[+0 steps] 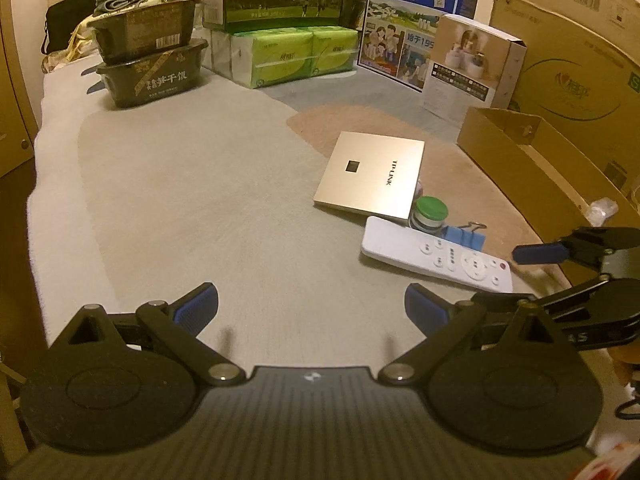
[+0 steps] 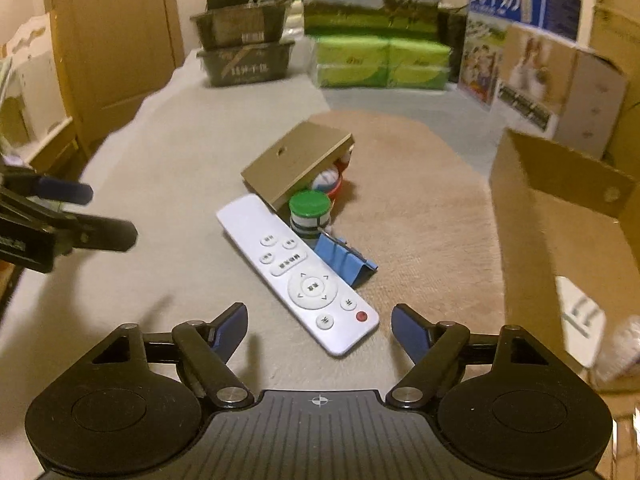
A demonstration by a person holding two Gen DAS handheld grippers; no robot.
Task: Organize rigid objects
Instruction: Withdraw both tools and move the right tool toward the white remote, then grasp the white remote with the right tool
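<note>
- Right gripper [image 2: 319, 330]: jaws partly open, nothing held. Near end of the remote [image 2: 298, 272] sits just ahead of the gap, low centre of the right wrist view; pads not on it.
- Left gripper [image 1: 311, 306]: jaws wide apart, empty, over bare cloth [image 1: 180, 208], bottom centre of its own view.
- Pile is mid-frame in both views: remote in front, green-capped jar [image 2: 310, 210] just behind it, blue clip [image 2: 344, 258] touching the remote's right edge, gold box [image 2: 296, 164] tilted, propped on a red-and-white thing I can't identify.
- Open carton [image 2: 560, 216] at right edge, likely the drop target; a judgement only.
- Risks:
  - Remote lies diagonal to the jaws. Closing without squaring up probably pinches a corner; it pivots or squirts out.
  - It is flat and thin on soft cloth; pads may ride over the top or snag fabric.
  - Dragging it could shove the clip and jar, and the propped box could slide off.
  - Left gripper is close on the left side of the right view; collision possible if both go for the pile.
</note>
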